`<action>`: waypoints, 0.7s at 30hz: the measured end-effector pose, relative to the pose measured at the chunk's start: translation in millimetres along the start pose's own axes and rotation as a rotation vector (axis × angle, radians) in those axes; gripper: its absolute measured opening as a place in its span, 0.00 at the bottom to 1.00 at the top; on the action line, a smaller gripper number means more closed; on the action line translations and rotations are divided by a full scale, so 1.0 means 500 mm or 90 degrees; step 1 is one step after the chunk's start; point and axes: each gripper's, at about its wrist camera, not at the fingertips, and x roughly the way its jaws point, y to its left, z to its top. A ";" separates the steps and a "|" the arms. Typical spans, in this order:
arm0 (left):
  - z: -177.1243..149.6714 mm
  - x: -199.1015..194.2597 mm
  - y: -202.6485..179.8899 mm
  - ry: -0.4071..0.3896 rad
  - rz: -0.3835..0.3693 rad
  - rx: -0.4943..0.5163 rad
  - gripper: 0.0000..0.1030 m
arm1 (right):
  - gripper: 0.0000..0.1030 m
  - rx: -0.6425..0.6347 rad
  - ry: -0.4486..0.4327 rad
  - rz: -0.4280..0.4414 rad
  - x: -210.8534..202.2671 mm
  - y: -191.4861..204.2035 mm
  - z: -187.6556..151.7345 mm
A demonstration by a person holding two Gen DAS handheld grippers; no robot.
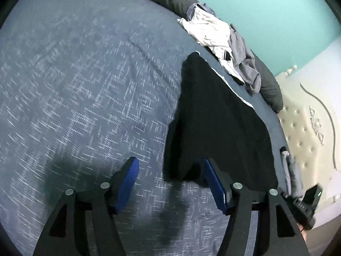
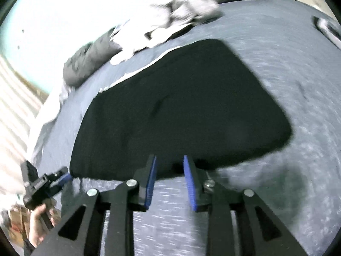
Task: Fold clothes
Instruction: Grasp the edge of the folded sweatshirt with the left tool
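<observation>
A black garment (image 1: 221,128) lies folded flat on the blue-grey bedspread (image 1: 74,85). In the left wrist view my left gripper (image 1: 170,162) stands open at its near left corner; a tip of the cloth reaches between the blue pads (image 1: 130,183) without being pinched. The right wrist view shows the same garment (image 2: 181,102) as a broad dark slab. My right gripper (image 2: 169,157) hovers at its near edge, jaws a little apart and open, nothing pressed between them. The left gripper (image 2: 46,183) also shows at the lower left, held by a hand (image 2: 37,228).
A heap of white and grey clothes (image 1: 223,40) lies at the bed's far edge beside dark grey pillows (image 1: 270,89). A teal wall (image 1: 277,21) and a tufted cream headboard (image 1: 302,132) bound the bed. More grey cloth (image 1: 292,170) lies near the headboard.
</observation>
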 end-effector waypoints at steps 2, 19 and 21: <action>-0.005 0.005 -0.003 0.000 -0.001 -0.005 0.65 | 0.25 0.030 -0.004 0.004 -0.005 -0.028 -0.012; 0.001 0.042 -0.072 -0.012 -0.010 0.005 0.20 | 0.34 0.026 -0.063 -0.013 -0.043 -0.110 -0.049; 0.006 0.036 -0.101 -0.018 -0.009 0.025 0.19 | 0.34 0.037 -0.062 -0.012 -0.045 -0.123 -0.048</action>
